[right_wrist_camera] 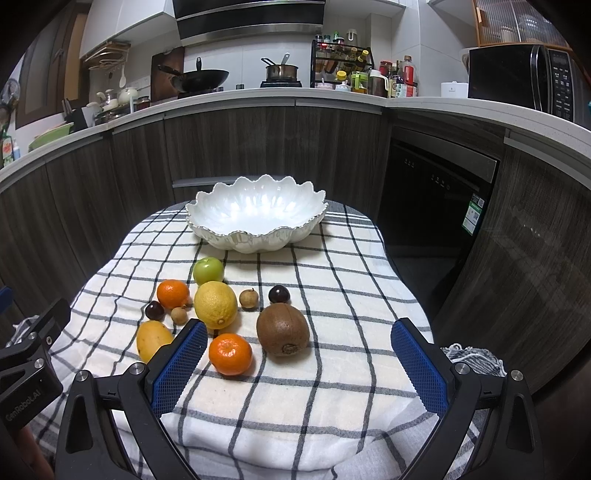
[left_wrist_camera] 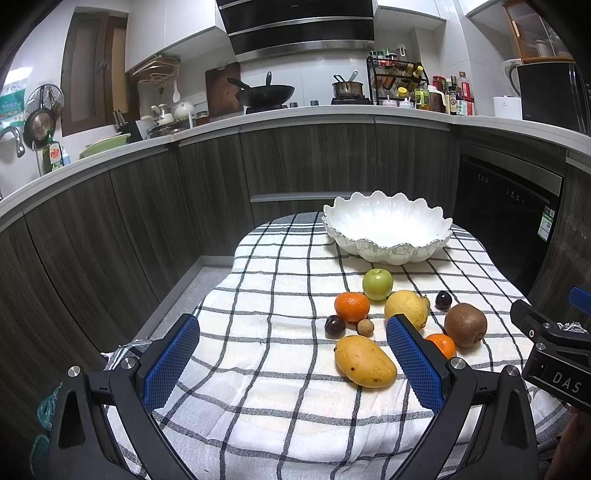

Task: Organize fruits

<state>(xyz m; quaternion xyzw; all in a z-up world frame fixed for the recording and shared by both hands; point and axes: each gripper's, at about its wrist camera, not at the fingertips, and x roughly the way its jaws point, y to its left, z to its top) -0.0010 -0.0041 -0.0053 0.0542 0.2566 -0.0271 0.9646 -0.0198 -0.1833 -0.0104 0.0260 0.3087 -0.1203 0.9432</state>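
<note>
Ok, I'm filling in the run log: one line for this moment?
stage: start | bowl: no fruit inside | fruits on cloth | left gripper: open | right gripper: open

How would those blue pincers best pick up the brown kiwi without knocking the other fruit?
Grip the kiwi across its narrow middle, coming from above with the right gripper, which is open and nearest. It lies on its side, stem end toward the camera; its right side is bare cloth, while the near orange sits to its left.

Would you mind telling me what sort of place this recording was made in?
Most likely a home kitchen: a wok sits under a range hood, a microwave stands on the countertop, and a spice rack stands nearby.
</note>
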